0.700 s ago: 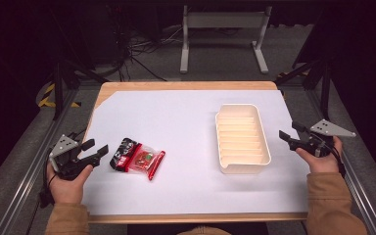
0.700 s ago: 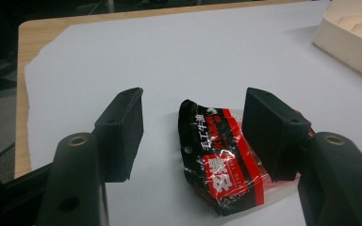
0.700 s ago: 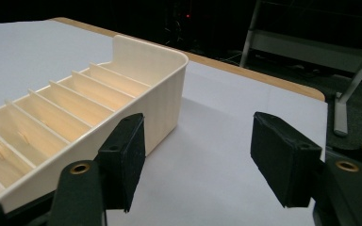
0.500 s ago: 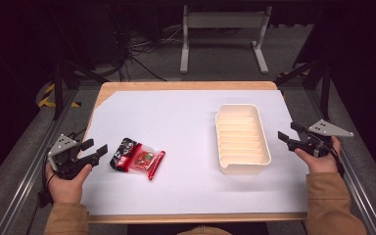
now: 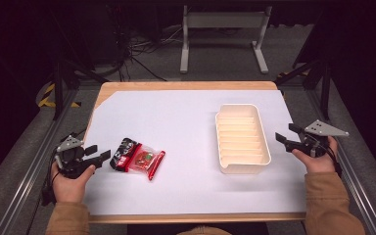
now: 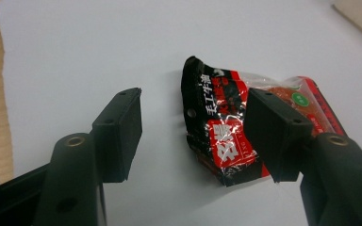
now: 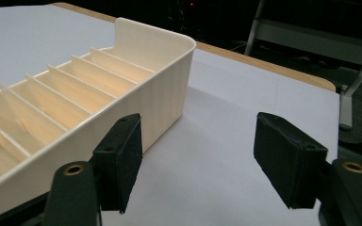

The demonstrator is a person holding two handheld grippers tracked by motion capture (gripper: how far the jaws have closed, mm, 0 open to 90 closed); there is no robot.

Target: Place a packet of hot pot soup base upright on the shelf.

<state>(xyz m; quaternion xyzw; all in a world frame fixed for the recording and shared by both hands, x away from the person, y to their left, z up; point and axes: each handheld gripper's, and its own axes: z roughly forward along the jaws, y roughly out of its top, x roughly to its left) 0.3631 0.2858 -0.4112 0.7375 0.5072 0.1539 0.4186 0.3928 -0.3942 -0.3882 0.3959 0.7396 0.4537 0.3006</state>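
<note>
Snack packet (image 5: 137,157): lies flat on the table (image 5: 176,117), well left of the ribbed tray (image 5: 242,138); long axis runs toward the tray.
Left gripper (image 5: 98,155): nearer one, just left of packet, wide open, empty.
Right gripper (image 5: 282,138): beside tray's right wall, wide open, empty.

we hold the left gripper (image 5: 98,157) low at the left edge, jaws wide; right gripper (image 5: 285,138) at the right edge, jaws wide, nothing gripped.
</note>
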